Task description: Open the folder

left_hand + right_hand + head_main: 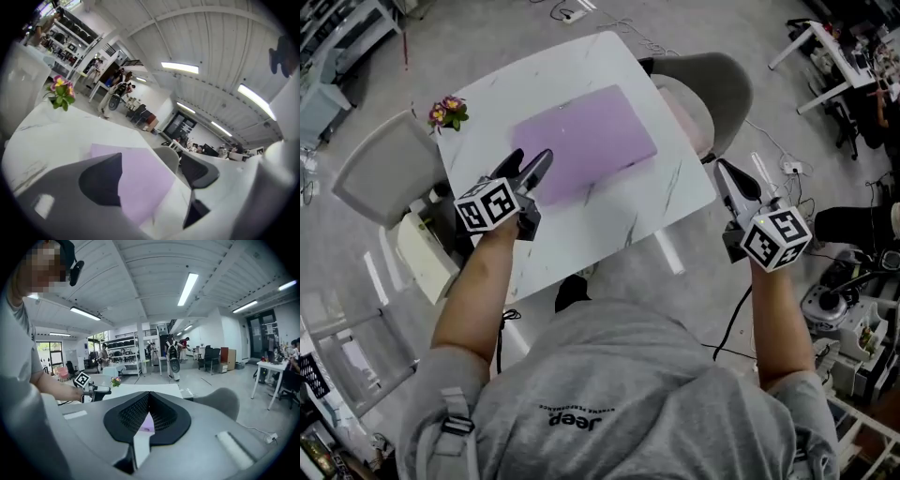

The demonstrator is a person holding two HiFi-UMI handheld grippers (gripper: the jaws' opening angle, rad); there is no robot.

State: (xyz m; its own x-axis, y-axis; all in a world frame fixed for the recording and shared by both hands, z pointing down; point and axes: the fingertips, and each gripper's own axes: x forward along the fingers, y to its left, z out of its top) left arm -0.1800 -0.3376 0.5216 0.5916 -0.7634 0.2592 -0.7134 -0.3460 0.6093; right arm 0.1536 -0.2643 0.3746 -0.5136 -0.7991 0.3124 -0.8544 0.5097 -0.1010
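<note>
A closed lilac folder (586,141) lies flat in the middle of the white marble table (675,192). My left gripper (530,167) hovers at the folder's near left corner, open, with nothing between its fingers. In the left gripper view the folder (143,180) shows between the two spread jaws of the left gripper (154,164). My right gripper (727,176) is off the table's right edge, shut and empty. In the right gripper view the right gripper (149,397) has its pads meeting at the tip, and a sliver of the folder (146,425) shows below.
A small pot of flowers (447,112) stands at the table's far left corner. A grey chair (717,80) is pushed in on the far right side and another chair (384,169) stands at the left. Cables and desks lie on the floor around.
</note>
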